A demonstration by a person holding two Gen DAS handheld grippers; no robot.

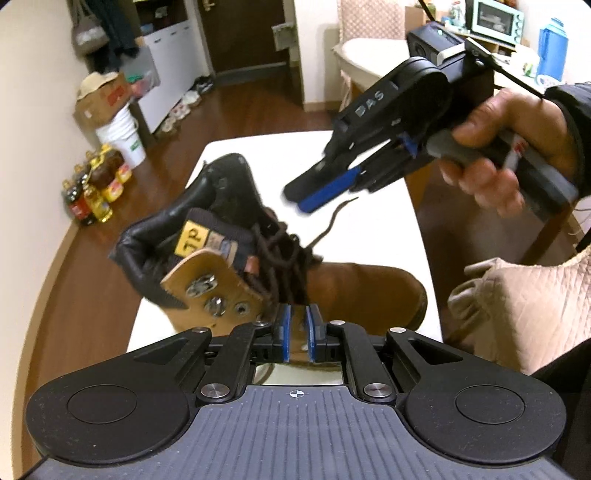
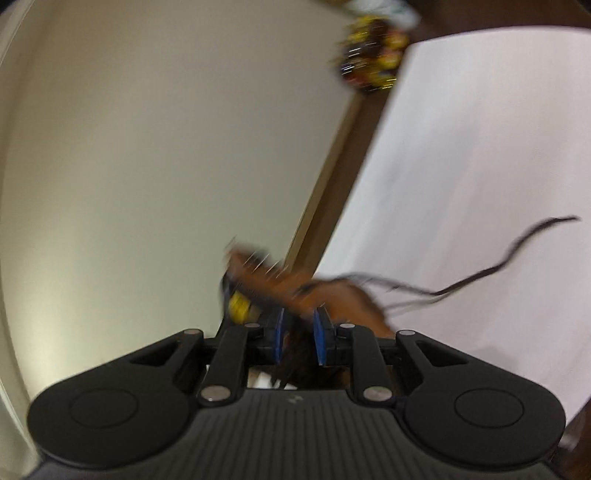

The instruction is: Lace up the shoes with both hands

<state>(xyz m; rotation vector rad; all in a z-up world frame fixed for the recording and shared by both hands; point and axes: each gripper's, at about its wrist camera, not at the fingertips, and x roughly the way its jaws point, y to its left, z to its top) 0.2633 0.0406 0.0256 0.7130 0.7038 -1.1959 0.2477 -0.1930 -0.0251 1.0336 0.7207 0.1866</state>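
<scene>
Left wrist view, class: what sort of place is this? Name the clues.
Most likely a lived-in home. A toaster oven sits on a shelf, pairs of shoes line the wooden floor by a door, and cooking-oil bottles stand against the wall.

The right wrist view is smeared by motion; the boot shows only as an orange-brown streak, partly behind the gripper body; the bottles are a streaky blur; in the left wrist view the boot's heel side hides behind the left gripper; the hand is blurred.
</scene>
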